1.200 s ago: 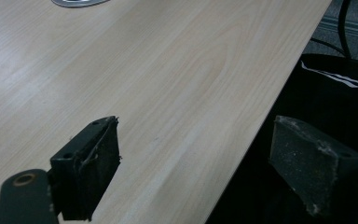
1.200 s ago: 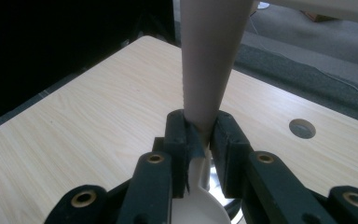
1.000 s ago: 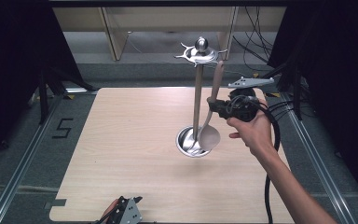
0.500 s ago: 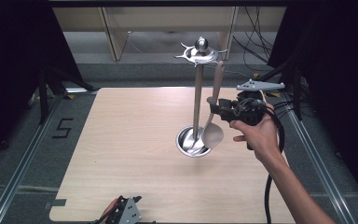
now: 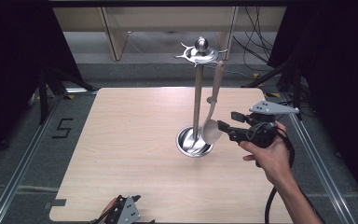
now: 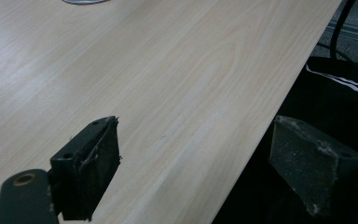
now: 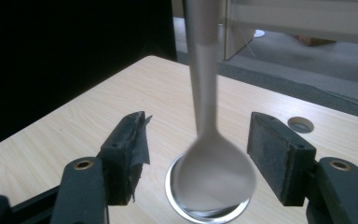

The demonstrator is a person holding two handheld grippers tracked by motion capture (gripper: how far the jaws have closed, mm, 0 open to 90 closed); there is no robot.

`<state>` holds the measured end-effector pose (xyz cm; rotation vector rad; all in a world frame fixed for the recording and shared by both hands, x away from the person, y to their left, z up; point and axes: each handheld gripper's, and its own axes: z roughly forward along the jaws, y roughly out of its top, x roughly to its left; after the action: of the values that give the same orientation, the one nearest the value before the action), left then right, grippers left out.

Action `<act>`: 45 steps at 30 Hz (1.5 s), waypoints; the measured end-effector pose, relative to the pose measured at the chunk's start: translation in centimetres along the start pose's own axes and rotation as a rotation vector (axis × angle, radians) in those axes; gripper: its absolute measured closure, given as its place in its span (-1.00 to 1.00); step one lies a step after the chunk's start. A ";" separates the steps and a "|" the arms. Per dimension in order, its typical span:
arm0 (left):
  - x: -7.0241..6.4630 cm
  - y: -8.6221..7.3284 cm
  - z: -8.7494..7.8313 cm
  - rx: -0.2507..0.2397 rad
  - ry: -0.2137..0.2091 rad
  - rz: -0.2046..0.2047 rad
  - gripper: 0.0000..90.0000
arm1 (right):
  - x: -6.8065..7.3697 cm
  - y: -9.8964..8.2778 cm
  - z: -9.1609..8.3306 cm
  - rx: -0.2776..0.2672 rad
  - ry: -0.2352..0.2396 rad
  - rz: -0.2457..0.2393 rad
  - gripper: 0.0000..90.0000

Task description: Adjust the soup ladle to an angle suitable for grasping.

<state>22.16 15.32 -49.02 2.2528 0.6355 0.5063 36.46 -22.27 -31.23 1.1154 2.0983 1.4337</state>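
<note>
A metal utensil stand [image 5: 197, 98] with a round base [image 5: 193, 142] rises from the middle of the wooden table. A pale spoon [image 5: 212, 126] hangs from the stand's top ring, its bowl just above the base. My right gripper [image 5: 227, 122] sits level just right of the bowl; its jaws have just been opening and stand apart. In the right gripper view the spoon [image 7: 212, 172] hangs blurred ahead of my right gripper [image 7: 198, 121], and neither pad touches it. My left gripper [image 5: 123, 212] rests at the table's near edge; its jaws [image 6: 196, 126] are open and hold nothing.
The table [image 5: 121, 140] has bare wood left of the stand. A floor mark "5" [image 5: 61, 128] lies left of it. Cables [image 5: 256, 42] and wooden shelving stand behind. A round hole [image 7: 301, 124] is set in the tabletop. Dark curtains flank both sides.
My right gripper has let go of the spoon's handle, opened, and drawn back to the right and slightly down. The spoon now hangs free from the stand. The left gripper stayed put.
</note>
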 end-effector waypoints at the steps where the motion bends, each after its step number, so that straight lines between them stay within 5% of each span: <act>1: 0.0 0.0 0.0 -0.002 0.002 0.001 -0.67 | -0.2 -0.4 0.0 -0.015 0.005 -0.013 -0.14; 10: -0.2 -0.1 0.2 -0.008 -0.008 -0.016 -0.67 | 0.7 -4.3 -0.3 0.027 -0.015 -0.035 -0.20; 18: -0.1 0.0 0.0 -0.005 -0.001 -0.004 -0.67 | 0.1 -7.5 -0.2 0.033 -0.038 -0.069 -0.25; 21: -0.2 0.1 0.0 -0.027 -0.005 -0.024 -0.67 | 0.0 -8.2 -0.3 0.027 -0.038 -0.032 -0.25; 22: -0.2 0.0 0.0 -0.028 -0.009 -0.032 -0.67 | -0.3 -8.4 -0.4 0.040 -0.039 -0.062 -0.25; 24: 0.0 0.0 -0.1 -0.014 -0.001 -0.006 -0.67 | -0.3 -8.8 -0.5 0.038 -0.046 -0.039 -0.26; 37: -0.2 0.0 0.0 -0.021 -0.012 -0.024 -0.67 | -1.3 -11.5 -1.0 0.081 -0.045 -0.004 -0.28; 38: -0.2 0.0 0.0 -0.022 -0.012 -0.024 -0.67 | -1.5 -11.5 -1.1 0.099 -0.030 -0.029 -0.28; 39: -0.2 0.0 0.0 -0.022 -0.012 -0.025 -0.67 | -1.2 -11.7 -1.2 0.108 -0.035 0.004 -0.28; 41: -0.2 0.0 0.0 -0.023 -0.011 -0.026 -0.67 | -1.4 -11.8 -1.1 0.105 -0.039 -0.035 -0.29; 42: -0.2 0.0 0.0 -0.025 -0.012 -0.030 -0.67 | -1.1 -12.0 -1.0 0.096 -0.027 -0.007 -0.29; 45: -0.2 0.1 0.0 -0.025 -0.012 -0.030 -0.67 | -1.1 -12.2 -1.0 0.114 -0.020 -0.033 -0.30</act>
<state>22.03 15.14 -49.04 2.2185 0.6524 0.4830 31.59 -25.82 -41.91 1.1260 2.1977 1.2975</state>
